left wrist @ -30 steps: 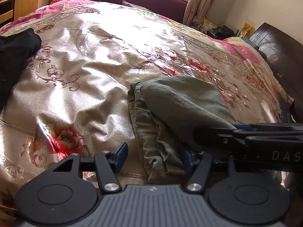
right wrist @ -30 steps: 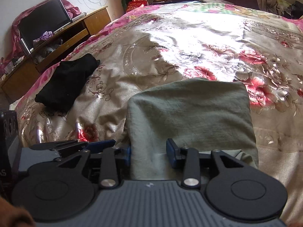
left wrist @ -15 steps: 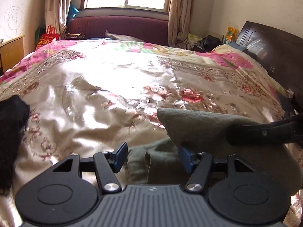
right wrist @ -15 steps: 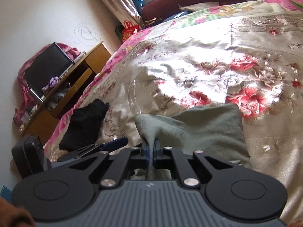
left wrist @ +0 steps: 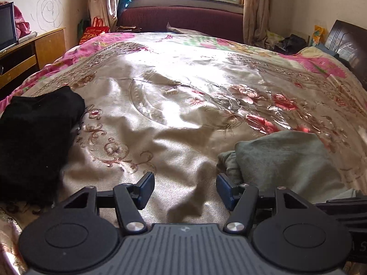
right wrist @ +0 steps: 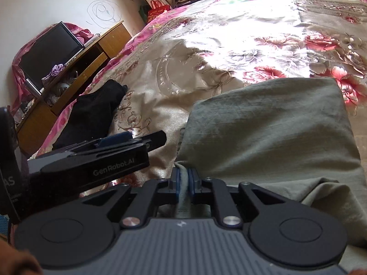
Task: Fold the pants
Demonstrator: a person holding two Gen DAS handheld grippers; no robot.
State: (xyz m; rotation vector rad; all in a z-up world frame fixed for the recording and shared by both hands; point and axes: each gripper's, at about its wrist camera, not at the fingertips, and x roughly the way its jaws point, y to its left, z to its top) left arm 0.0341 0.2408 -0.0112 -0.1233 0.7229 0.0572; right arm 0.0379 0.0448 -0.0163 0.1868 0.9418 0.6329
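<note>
The folded grey-green pants (right wrist: 270,135) lie on the floral satin bedspread (right wrist: 229,34). My right gripper (right wrist: 183,183) is shut on the near left corner of the pants, with cloth pinched between its blue pads. In the left wrist view the pants (left wrist: 282,158) sit at the lower right. My left gripper (left wrist: 184,189) is open and empty over bare bedspread (left wrist: 183,105), just left of the pants. Its body (right wrist: 96,158) shows at the left of the right wrist view.
A black folded garment (left wrist: 34,137) lies on the bed's left side, also in the right wrist view (right wrist: 91,116). A wooden TV stand (right wrist: 68,78) stands beyond the bed's left edge. A dark headboard (left wrist: 348,45) is at the far right.
My right gripper closed on the pants' near corner and lifted it a little. My left gripper stayed open and swung left, off the pants, so the black garment came into view.
</note>
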